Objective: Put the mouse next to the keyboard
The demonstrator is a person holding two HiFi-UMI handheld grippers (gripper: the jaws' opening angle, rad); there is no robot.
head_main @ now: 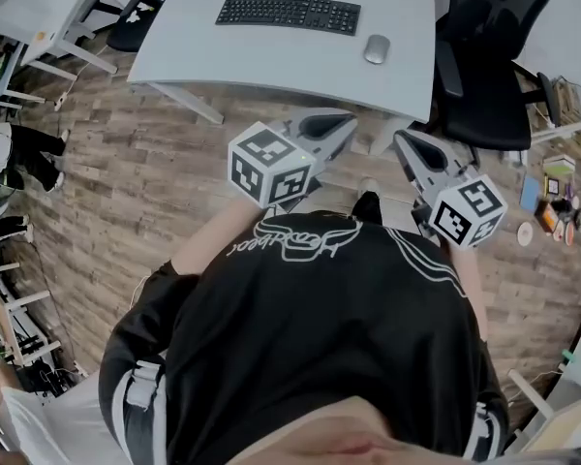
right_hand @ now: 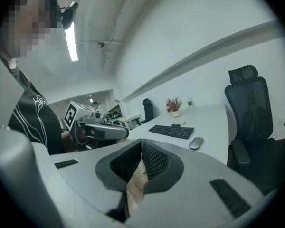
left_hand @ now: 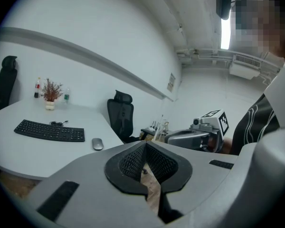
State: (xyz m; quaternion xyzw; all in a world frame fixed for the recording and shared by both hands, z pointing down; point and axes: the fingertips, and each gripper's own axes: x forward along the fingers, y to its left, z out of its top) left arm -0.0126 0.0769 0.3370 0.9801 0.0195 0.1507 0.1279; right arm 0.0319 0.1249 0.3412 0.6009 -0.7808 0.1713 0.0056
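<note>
— Where is the mouse (head_main: 376, 48) found, and how are the jaws set?

— It is seen on the bench (head_main: 271, 66), just right of the keyboard (head_main: 289, 13) with a small gap between them. Its long axis runs away from the person. The jaws of the left gripper (head_main: 344, 124) and the right gripper (head_main: 407, 145) are pressed together with nothing held.

— Which gripper is nearer?

— The right one. The mouse lies ahead of both, beyond the bench edge, with open floor (head_main: 126, 182) between. An office chair (head_main: 489, 66) is parked close at the right.

— Is the task settled?

— The mouse already lies beside the keyboard. Whether it was placed there or awaits shifting closer cannot be judged.
</note>
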